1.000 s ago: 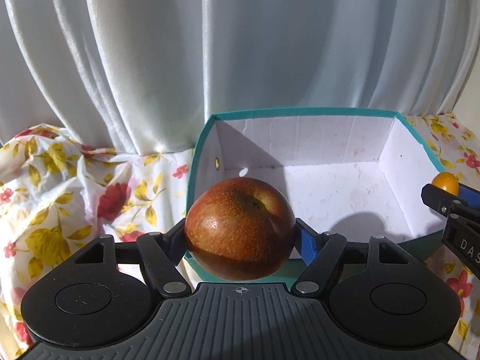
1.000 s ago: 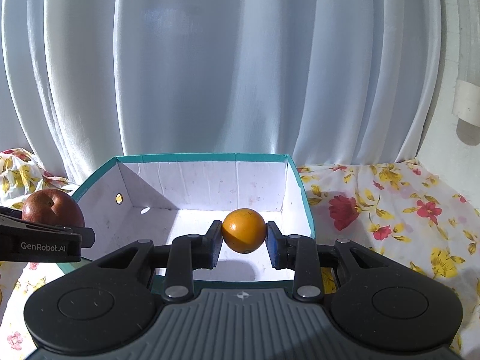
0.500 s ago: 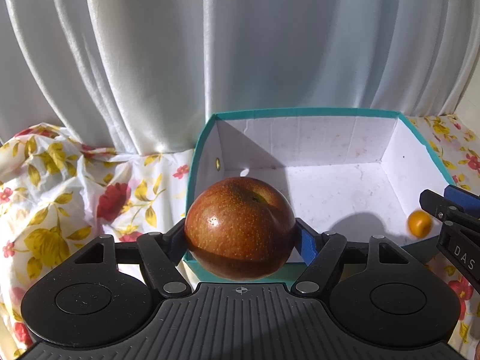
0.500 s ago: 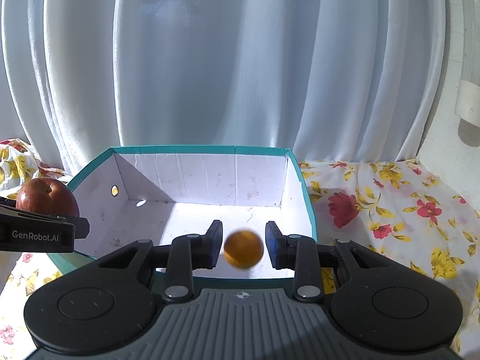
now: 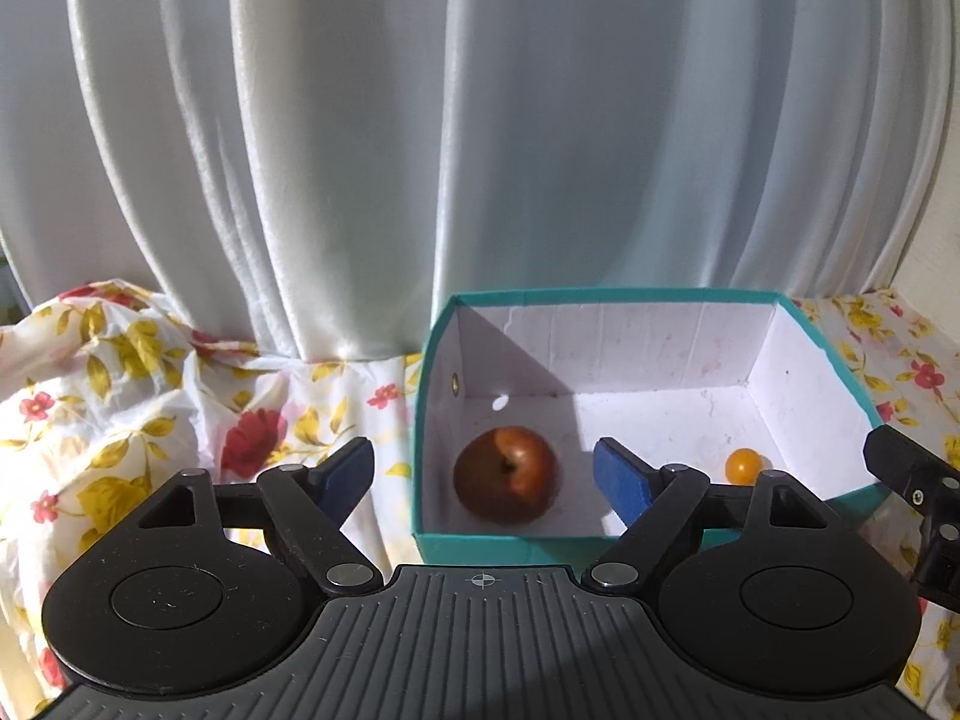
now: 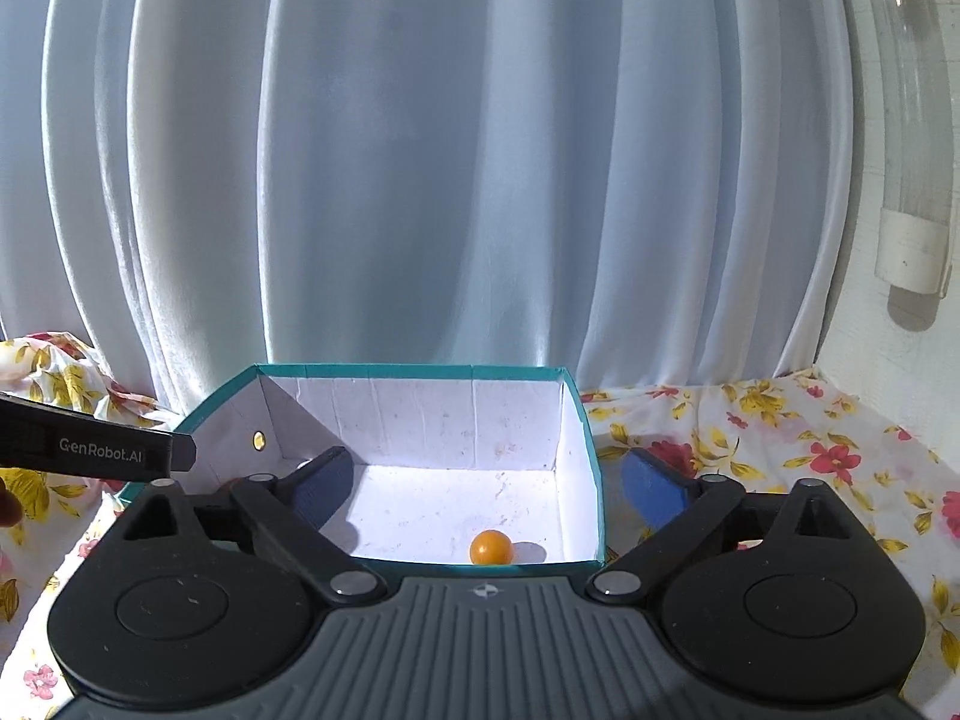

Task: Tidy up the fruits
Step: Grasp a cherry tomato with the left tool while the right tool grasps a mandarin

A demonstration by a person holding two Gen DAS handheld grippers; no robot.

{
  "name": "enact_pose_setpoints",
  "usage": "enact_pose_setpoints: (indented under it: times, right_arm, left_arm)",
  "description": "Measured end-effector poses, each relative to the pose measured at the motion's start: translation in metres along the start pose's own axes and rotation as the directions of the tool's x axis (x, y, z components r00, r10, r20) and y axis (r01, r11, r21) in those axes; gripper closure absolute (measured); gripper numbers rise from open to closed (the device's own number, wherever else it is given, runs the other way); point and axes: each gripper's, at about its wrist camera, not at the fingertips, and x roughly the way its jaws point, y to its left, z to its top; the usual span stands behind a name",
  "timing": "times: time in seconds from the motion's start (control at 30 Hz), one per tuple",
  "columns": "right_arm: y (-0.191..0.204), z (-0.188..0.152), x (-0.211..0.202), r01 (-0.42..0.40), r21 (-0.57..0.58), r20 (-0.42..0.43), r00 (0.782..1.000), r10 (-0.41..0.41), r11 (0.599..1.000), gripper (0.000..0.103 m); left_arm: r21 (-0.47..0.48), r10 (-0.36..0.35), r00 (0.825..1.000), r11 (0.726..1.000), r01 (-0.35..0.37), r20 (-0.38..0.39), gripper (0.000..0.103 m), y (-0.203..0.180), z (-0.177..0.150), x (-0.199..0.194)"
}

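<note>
Only the left wrist view shows the red apple [image 5: 505,475]. It sits in the teal box [image 5: 618,295], near the left wall. The right wrist view shows a white tube [image 6: 911,138] on the wall. Both views show the small orange fruit [image 6: 491,547] on the box floor, well apart from the apple. A moment ago each claw pinched its fruit. Now the left gripper [image 5: 486,480] and the right gripper [image 6: 489,486] have just been opening, and both are spread wide with nothing between the jaws.
</note>
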Motion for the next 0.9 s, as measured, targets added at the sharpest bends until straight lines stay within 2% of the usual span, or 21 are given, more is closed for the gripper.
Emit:
enact_pose_setpoints:
  times: [0.1, 0.17, 0.23, 0.53, 0.67, 0.73, 0.8, 0.9]
  right_arm:
    - [-0.002, -0.005, -0.018, 0.027, -0.015, 0.052, 0.998, -0.026, 1.000, 0.001]
    - [-0.003, -0.010, -0.026, 0.023, -0.024, 0.042, 0.999, -0.022, 0.999, 0.001]
    - [-0.003, -0.017, -0.031, -0.015, -0.029, 0.008, 1.000, 0.015, 0.999, 0.001]
    - [0.008, -0.070, -0.065, -0.011, -0.060, -0.047, 0.999, 0.008, 0.998, 0.004]
    - [0.013, -0.084, -0.068, -0.010, -0.080, -0.094, 0.996, 0.003, 0.997, 0.008]
    - [0.014, -0.089, -0.069, -0.005, -0.069, -0.114, 0.993, -0.003, 0.998, 0.010]
    - [0.013, -0.094, -0.068, 0.003, -0.059, -0.143, 0.990, -0.011, 0.998, 0.018]
    - [0.010, -0.102, -0.067, 0.002, -0.048, -0.189, 0.982, -0.011, 0.999, 0.025]
  left_arm:
    - [0.002, -0.003, 0.999, 1.000, 0.003, 0.052, 0.016, 0.007, -0.012, -0.018]
    - [0.017, -0.003, 0.997, 1.000, 0.002, 0.071, 0.016, 0.008, -0.023, -0.027]
    - [0.044, -0.005, 0.997, 0.999, 0.002, 0.071, 0.016, 0.007, -0.036, -0.032]
    - [0.087, -0.054, 0.998, 0.995, 0.056, -0.018, 0.016, 0.006, -0.096, -0.039]
    - [0.120, -0.046, 0.997, 0.991, 0.053, -0.064, 0.018, 0.003, -0.118, -0.036]
    - [0.133, -0.045, 0.996, 0.990, 0.055, -0.080, 0.019, 0.003, -0.125, -0.035]
    - [0.141, -0.045, 0.995, 0.988, 0.058, -0.093, 0.019, 0.003, -0.130, -0.033]
    - [0.146, -0.055, 0.994, 0.987, 0.069, -0.096, 0.019, 0.003, -0.135, -0.033]
